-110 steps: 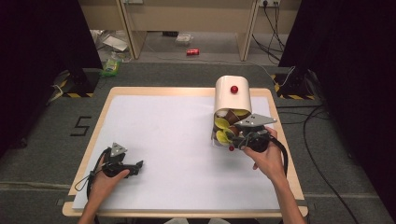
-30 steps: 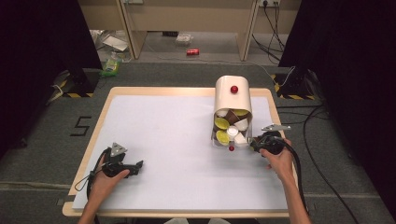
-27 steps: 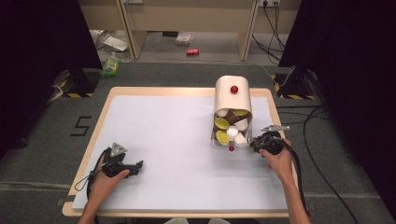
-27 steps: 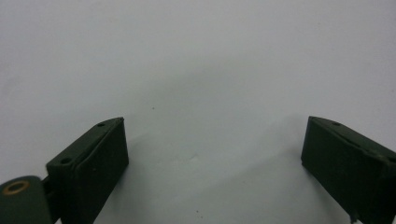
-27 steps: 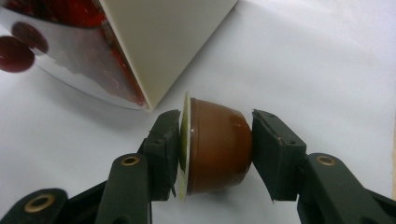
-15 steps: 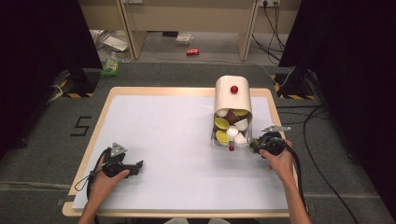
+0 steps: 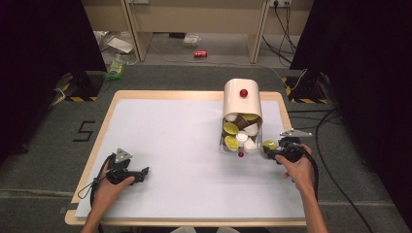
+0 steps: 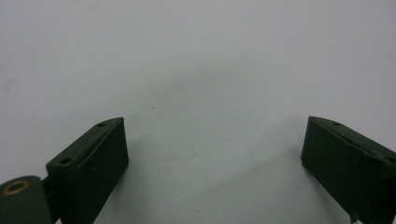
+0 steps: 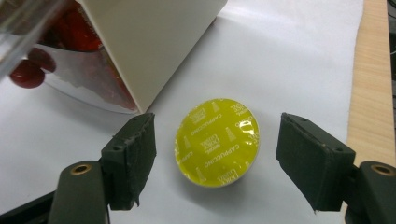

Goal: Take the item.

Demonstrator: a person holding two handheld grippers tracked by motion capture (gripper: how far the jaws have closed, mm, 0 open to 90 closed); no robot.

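Two grippers are resting on the white sheet. I am seeing the right gripper spread wide around a yellow capsule, its jaws not touching it. The capsule is lying just beside the cream dispenser, whose drawer of capsules is partly hidden in the right gripper view. The left gripper is gaping over bare sheet near the table's front-left corner.
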